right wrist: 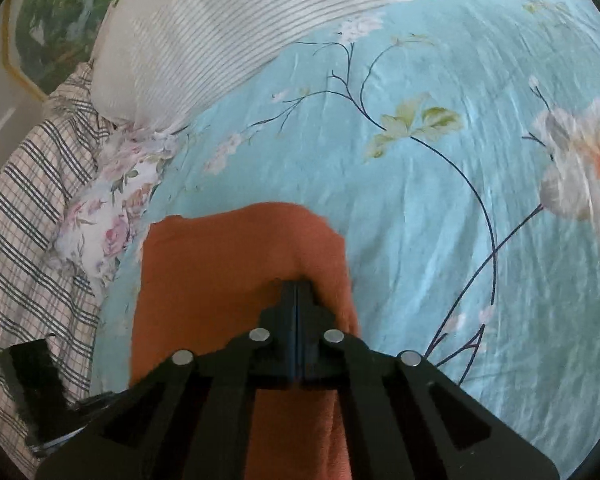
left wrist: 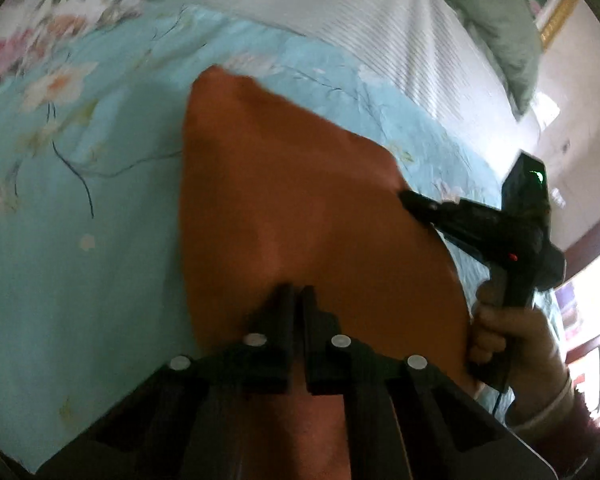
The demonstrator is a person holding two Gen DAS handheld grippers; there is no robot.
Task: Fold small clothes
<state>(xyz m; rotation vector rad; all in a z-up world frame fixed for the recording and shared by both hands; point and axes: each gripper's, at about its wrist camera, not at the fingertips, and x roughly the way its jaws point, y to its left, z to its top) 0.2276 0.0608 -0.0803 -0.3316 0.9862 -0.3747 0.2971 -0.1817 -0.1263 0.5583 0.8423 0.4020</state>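
Observation:
An orange cloth (left wrist: 300,184) lies on a light blue floral bedsheet (left wrist: 79,240). My left gripper (left wrist: 297,292) is shut on it, and the fabric rises in a pinched crease at the fingertips. In the left wrist view my right gripper (left wrist: 404,197) comes in from the right, held by a hand (left wrist: 508,336), its tips at the cloth's right edge. The right wrist view shows that gripper (right wrist: 297,284) shut on a folded edge of the orange cloth (right wrist: 219,256), which bulges around the tips. Part of the left gripper's black body (right wrist: 31,380) shows at the lower left.
A white striped pillow (right wrist: 219,28) lies at the far side of the bed. A plaid cloth (right wrist: 31,208) and a small floral cloth (right wrist: 111,216) sit left of the orange one. A green pillow (left wrist: 496,20) rests at the upper right. Blue sheet (right wrist: 420,220) stretches to the right.

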